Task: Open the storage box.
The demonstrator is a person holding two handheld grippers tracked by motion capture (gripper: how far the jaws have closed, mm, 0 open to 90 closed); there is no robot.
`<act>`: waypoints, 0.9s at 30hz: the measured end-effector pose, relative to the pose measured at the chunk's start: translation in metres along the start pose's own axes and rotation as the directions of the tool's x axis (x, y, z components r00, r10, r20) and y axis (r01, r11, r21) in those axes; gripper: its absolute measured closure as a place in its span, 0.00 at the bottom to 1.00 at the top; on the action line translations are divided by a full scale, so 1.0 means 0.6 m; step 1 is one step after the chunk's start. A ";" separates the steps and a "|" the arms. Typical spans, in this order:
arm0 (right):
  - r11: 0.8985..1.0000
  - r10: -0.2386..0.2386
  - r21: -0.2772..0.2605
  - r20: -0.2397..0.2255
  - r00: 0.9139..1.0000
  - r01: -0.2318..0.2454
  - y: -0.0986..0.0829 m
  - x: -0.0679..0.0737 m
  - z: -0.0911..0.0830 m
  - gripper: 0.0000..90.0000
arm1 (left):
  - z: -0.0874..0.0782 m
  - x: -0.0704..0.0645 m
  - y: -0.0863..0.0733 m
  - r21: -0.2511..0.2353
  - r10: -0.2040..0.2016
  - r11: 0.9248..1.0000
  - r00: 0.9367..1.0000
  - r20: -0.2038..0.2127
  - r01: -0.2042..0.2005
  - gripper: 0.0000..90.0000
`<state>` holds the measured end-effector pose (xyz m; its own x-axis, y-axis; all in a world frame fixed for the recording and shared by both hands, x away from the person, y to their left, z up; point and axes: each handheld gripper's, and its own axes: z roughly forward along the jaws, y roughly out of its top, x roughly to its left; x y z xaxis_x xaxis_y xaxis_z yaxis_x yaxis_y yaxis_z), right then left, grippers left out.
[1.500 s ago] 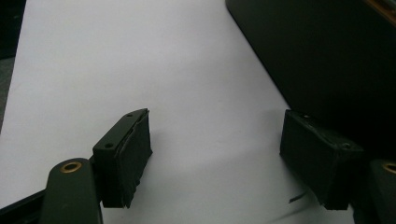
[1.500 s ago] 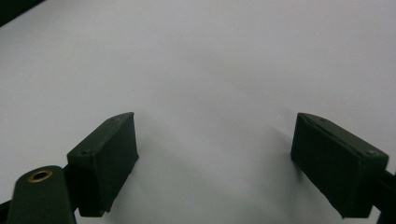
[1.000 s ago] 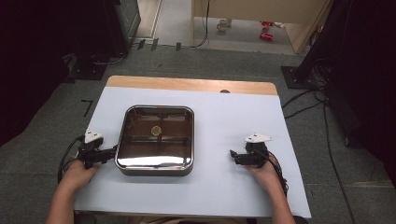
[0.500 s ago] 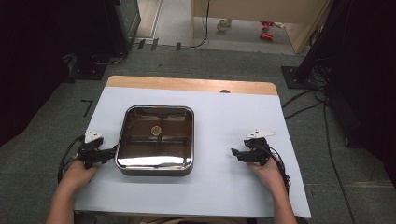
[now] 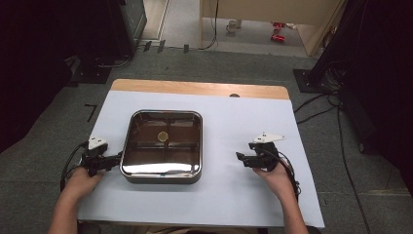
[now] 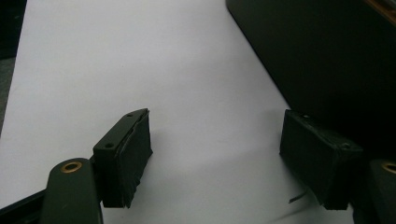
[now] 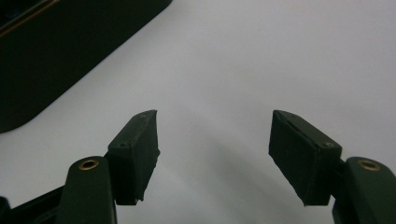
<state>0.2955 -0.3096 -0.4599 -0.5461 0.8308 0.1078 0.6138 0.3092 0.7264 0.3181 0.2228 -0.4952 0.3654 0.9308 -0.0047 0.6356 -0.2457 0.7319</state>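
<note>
Little has shifted since before; both grippers, left gripper (image 5: 116, 159) and right gripper (image 5: 241, 157), flank the square steel tray (image 5: 160, 174) at nine and three o'clock, jaws apart; close evenly on opposite rims.

1. The left hand (image 5: 83, 181) comes in from the bottom and holds the left gripper (image 5: 116, 161) low.
2. The left gripper points to the right, and its jaws are wide apart with nothing between them.
3. The right hand (image 5: 272, 176) holds the right gripper (image 5: 239, 158) low too.
4. The right gripper points to the left, and its jaws are wide apart too.
5. Both forearms are bare.
</note>
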 end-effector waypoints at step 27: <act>0.996 -0.082 -0.053 -0.114 0.990 0.077 0.092 0.062 -0.001 0.47 | 0.000 0.000 0.000 0.000 -0.001 1.000 1.000 0.000 0.001 0.28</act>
<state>0.3089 -0.2621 -0.4152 -0.6564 0.7441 0.1246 0.5392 0.3472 0.7673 0.3180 0.2227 -0.4952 0.3647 0.9311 -0.0054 0.6356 -0.2447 0.7322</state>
